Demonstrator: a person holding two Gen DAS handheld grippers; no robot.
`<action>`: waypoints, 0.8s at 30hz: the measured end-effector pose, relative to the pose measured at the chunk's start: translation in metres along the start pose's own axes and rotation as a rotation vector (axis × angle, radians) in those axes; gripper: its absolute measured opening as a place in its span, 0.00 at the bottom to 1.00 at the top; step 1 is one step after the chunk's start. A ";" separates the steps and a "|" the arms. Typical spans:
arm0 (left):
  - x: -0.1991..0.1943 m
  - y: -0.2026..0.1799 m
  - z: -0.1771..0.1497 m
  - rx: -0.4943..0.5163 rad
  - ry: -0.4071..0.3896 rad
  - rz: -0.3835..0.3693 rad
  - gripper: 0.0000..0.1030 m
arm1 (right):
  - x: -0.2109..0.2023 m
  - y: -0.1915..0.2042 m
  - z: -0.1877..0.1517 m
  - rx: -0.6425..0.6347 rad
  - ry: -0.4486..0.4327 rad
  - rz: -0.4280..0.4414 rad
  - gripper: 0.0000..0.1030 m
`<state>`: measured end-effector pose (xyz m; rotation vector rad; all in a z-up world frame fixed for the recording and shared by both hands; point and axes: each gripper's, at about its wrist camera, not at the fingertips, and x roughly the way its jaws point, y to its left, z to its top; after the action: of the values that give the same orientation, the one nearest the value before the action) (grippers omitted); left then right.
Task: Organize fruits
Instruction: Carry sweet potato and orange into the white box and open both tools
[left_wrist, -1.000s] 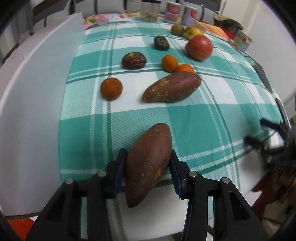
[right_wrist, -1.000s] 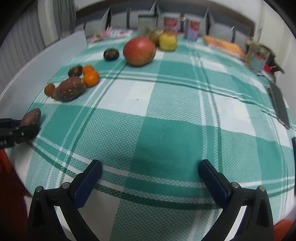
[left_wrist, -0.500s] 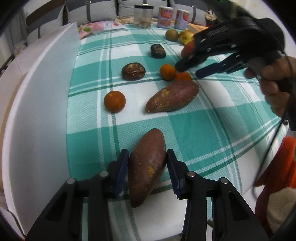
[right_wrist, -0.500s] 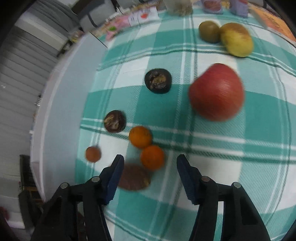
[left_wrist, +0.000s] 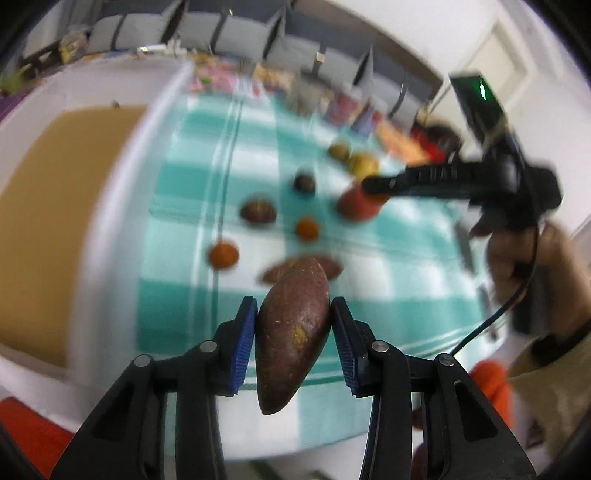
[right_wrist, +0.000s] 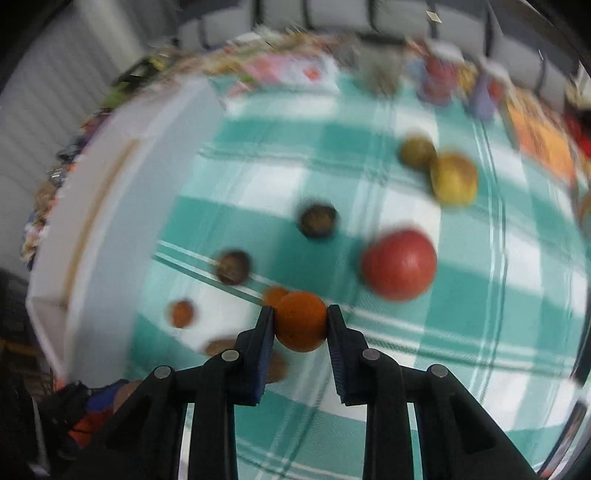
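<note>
My left gripper (left_wrist: 293, 343) is shut on a brown sweet potato (left_wrist: 291, 332) and holds it above the checked tablecloth (left_wrist: 177, 295). A second sweet potato (left_wrist: 306, 267) lies on the cloth just behind it. My right gripper (right_wrist: 300, 326) is shut on an orange (right_wrist: 301, 321), lifted off the cloth. In the left wrist view the right gripper (left_wrist: 373, 184) reaches in from the right over a red apple (left_wrist: 356, 206). Left on the cloth are two small oranges (left_wrist: 222, 254) (left_wrist: 306, 229), two dark fruits (left_wrist: 258, 212) (left_wrist: 304, 182), the red apple (right_wrist: 399, 264) and a yellow apple (right_wrist: 453, 179).
A white box with a tan bottom (left_wrist: 62, 206) stands along the left side of the table. Cans and a jar (left_wrist: 343, 107) line the far edge. A person's hand (left_wrist: 517, 258) holds the right tool at the right. A greenish fruit (right_wrist: 417, 151) sits beside the yellow apple.
The left gripper lifted the sweet potato off the cloth. The right gripper swept over to the oranges, closed on one and raised it.
</note>
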<state>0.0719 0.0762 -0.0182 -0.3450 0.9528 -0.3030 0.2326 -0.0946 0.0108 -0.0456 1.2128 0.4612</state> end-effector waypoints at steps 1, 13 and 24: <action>-0.022 0.004 0.010 -0.004 -0.036 0.009 0.40 | -0.013 0.016 0.005 -0.026 -0.021 0.039 0.28; -0.064 0.162 0.027 -0.168 -0.048 0.442 0.41 | 0.037 0.223 -0.008 -0.259 0.095 0.330 0.29; -0.078 0.156 0.028 -0.122 -0.183 0.538 0.77 | 0.005 0.196 -0.009 -0.198 -0.134 0.280 0.89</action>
<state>0.0683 0.2529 -0.0110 -0.2115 0.8497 0.2747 0.1538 0.0820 0.0441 -0.0138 1.0421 0.8159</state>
